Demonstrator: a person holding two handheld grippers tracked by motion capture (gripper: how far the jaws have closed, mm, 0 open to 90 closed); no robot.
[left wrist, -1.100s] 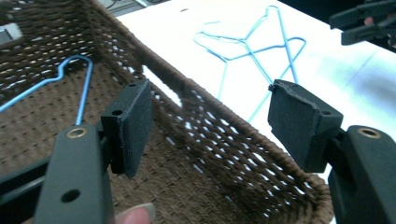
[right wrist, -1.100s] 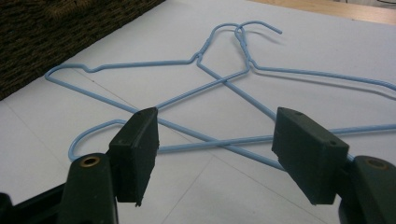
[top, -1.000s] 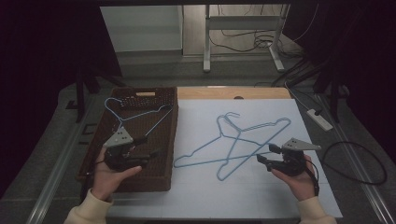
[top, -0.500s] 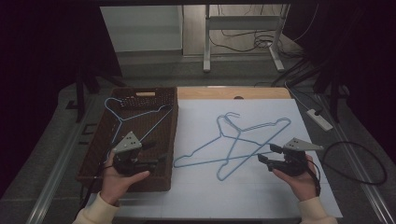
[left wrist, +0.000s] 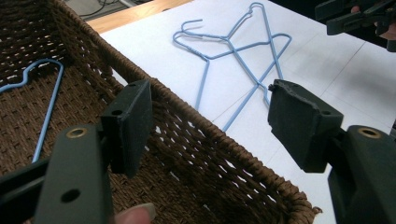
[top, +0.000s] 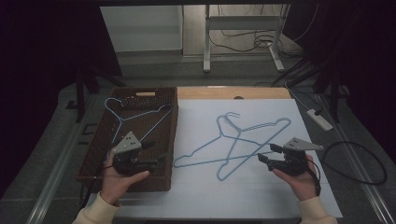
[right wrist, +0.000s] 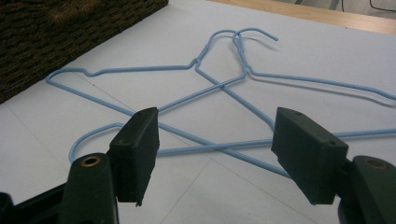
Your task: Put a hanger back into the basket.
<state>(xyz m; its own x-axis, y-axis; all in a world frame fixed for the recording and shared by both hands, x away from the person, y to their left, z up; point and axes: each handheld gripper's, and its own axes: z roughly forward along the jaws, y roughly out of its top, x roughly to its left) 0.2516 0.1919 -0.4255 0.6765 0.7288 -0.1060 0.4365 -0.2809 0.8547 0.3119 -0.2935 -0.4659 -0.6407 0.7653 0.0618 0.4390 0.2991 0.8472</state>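
Note:
A brown woven basket [top: 100, 158] stands at the left of the table with one blue wire hanger [top: 122, 117] lying in it. Two more blue wire hangers [top: 233, 140] lie crossed on the white sheet [top: 261, 196]. My left gripper [top: 156, 153] hovers over the basket's near right part, open and empty. In the left gripper view its jaws [left wrist: 210, 121] frame the basket rim [left wrist: 205, 126], with the crossed hangers [left wrist: 233, 51] beyond. My right gripper [top: 268, 154] is open just right of the crossed hangers. Their wires [right wrist: 219, 88] lie ahead of its empty jaws [right wrist: 215, 135].
A strip of wooden tabletop [top: 210, 93] shows behind the sheet. A power strip [top: 320, 119] and a looped black cable [top: 359, 163] lie off the table's right side. Table legs and cables stand on the floor beyond.
My left gripper has shifted a little to the right and nearer over the basket. The right gripper and the hangers have kept still.

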